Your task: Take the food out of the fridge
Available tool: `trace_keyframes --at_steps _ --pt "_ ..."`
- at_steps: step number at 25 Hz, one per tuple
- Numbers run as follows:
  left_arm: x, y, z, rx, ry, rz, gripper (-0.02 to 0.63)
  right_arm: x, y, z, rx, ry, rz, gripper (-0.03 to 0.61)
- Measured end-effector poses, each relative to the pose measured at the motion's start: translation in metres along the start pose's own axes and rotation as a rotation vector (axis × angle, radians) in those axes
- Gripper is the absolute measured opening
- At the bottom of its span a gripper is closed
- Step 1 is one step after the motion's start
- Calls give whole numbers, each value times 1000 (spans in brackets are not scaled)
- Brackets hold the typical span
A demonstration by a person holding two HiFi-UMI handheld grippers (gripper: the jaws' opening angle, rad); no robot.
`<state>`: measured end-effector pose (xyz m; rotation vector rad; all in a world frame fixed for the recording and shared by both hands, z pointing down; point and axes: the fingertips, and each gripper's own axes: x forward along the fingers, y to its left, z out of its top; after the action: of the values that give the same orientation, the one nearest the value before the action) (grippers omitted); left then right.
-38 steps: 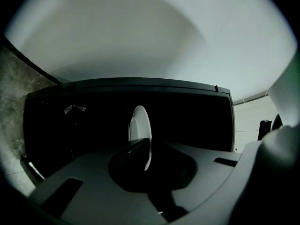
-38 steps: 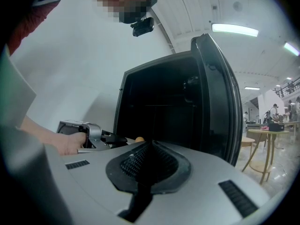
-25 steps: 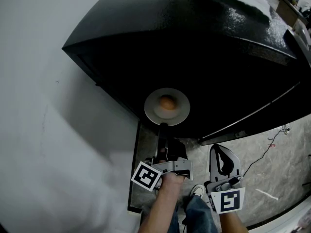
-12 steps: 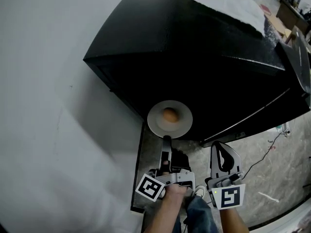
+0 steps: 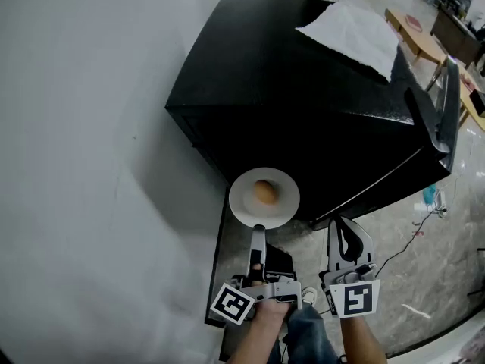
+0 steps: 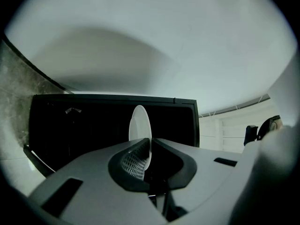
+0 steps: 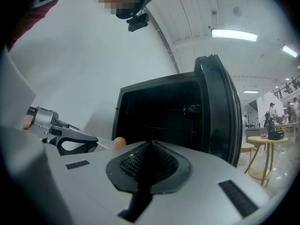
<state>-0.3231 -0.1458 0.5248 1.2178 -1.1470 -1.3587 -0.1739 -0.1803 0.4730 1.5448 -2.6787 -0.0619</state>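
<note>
**Plate of food held out in front of the open fridge**

White wall (image 5: 83, 165) is filling the left of the head view, and a speckled stone floor (image 5: 424, 279) is showing at the lower right. A small black fridge (image 5: 303, 105) is standing against that wall with its door (image 5: 443, 120) swung open to the right. A white sheet (image 5: 352, 32) is lying on its top.

The left gripper (image 5: 258, 233) is pinching the near rim of a white plate (image 5: 242, 203), jaws nearly together on it. It is holding the plate out in front of the fridge's open front. A round brown piece of food (image 5: 264, 192) is sitting at the middle of the plate. In the left gripper view the plate (image 6: 139, 123) is showing almost edge-on, its rim running down between the two jaws of the left gripper (image 6: 150, 142), with the dark inside of the fridge (image 6: 93, 121) behind it.

The right gripper (image 5: 342, 226) is hanging just to the right of the left one, near the plate but apart from it. In the right gripper view its jaws (image 7: 151, 144) are pressing together with nothing between them. That view is looking into the fridge (image 7: 159, 111), with the door (image 7: 218, 107) at the right. The food (image 7: 119, 142) is peeking over the gripper's body at the left, next to the left gripper (image 7: 70, 142). A round table (image 7: 267, 144) is standing well beyond the door.
</note>
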Motion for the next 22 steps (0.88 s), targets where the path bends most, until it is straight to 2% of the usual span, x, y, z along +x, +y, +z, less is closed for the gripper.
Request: trace_keyframes --at_steps 4,8,11,14,22 --pt "-14 -27 -2 -11 -7 3 25 -10 6 18 -30 19 28 21" --pt "-29 -57 -2 0 -9 -7 25 -16 11 49 12 -13 15 21" --pt "-40 -80 -1 8 -11 -14 25 -23 16 60 -36 5 56 21" --pt "-51 -103 0 18 -10 -18 25 -26 22 88 2 -43 53 21" --pt "-63 -157 -1 27 -6 -67 25 -43 36 129 -26 -36 100 22"
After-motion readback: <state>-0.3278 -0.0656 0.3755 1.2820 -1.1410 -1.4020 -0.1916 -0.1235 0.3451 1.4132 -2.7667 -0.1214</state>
